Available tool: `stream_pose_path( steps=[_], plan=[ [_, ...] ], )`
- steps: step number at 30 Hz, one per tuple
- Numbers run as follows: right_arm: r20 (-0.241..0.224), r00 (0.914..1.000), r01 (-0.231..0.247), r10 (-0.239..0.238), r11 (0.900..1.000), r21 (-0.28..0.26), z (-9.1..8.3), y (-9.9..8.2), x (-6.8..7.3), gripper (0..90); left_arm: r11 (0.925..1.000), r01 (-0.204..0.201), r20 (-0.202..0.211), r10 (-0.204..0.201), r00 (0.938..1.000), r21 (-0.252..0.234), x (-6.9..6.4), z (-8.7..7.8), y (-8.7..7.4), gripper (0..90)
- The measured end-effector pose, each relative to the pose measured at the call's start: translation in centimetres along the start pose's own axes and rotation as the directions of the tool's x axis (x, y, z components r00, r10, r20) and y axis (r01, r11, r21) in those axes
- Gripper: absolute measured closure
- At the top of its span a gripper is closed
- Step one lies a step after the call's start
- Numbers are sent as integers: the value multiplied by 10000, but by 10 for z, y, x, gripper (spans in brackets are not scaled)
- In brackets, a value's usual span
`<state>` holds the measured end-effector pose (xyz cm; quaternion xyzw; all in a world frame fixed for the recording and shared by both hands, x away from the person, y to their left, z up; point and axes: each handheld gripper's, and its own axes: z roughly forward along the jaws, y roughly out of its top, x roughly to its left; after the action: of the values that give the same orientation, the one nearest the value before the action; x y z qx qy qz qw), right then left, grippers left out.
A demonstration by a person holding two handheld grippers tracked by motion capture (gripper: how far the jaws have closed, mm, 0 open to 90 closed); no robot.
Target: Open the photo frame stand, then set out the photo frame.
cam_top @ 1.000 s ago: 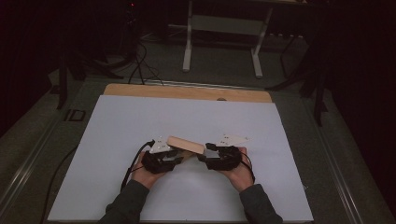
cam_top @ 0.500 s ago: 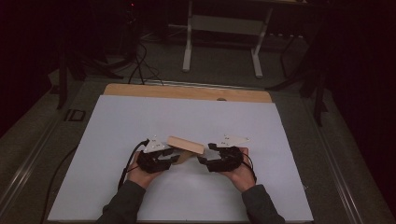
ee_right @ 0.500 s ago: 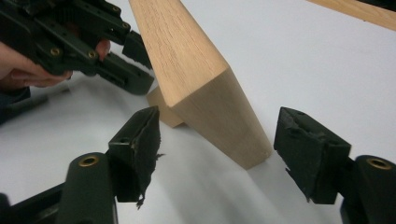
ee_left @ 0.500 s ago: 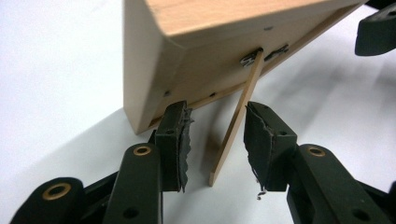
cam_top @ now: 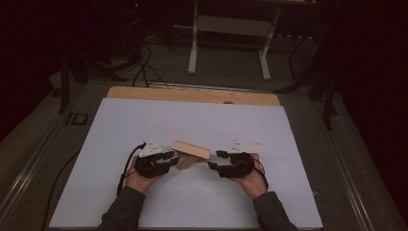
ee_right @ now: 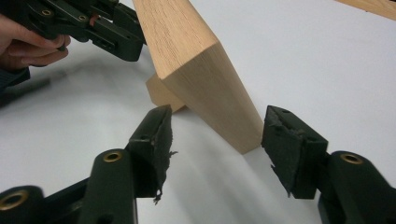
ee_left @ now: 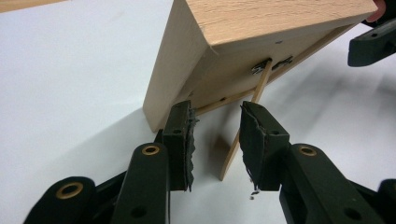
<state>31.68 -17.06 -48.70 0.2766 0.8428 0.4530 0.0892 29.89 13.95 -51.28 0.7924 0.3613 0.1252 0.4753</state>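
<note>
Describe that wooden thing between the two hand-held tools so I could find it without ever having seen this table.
Start at the big white sheet covering the table, then look toward its near middle, where two hands hold black grippers facing each other. Between them stands a pale wooden frame, tilted and propped from behind on a thin wooden strut. It is the one light, bare-wood object amid black tools.

From my remote station, the white rectangular worktop point(cam_top: 144, 125) is lit from above while the room behind is dim; close views are sharp, shadows soft.
</note>
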Motion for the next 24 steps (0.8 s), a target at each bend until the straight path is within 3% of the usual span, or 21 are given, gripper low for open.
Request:
stream_pose_path(
  steps=[12, 24],
  plan=[
    [-20, 9998, 177, -177, 9997, 190, -3, -3, -6, 514, 9997, 197, 118, -195, 9997, -138, 2, -3, -2, 663],
    [479, 9982, -345, 355, 9992, -213, -6, -3, -18, 530, 9991, 182, 19, -181, 9998, -390, 3, -7, -1, 685]
  ],
)
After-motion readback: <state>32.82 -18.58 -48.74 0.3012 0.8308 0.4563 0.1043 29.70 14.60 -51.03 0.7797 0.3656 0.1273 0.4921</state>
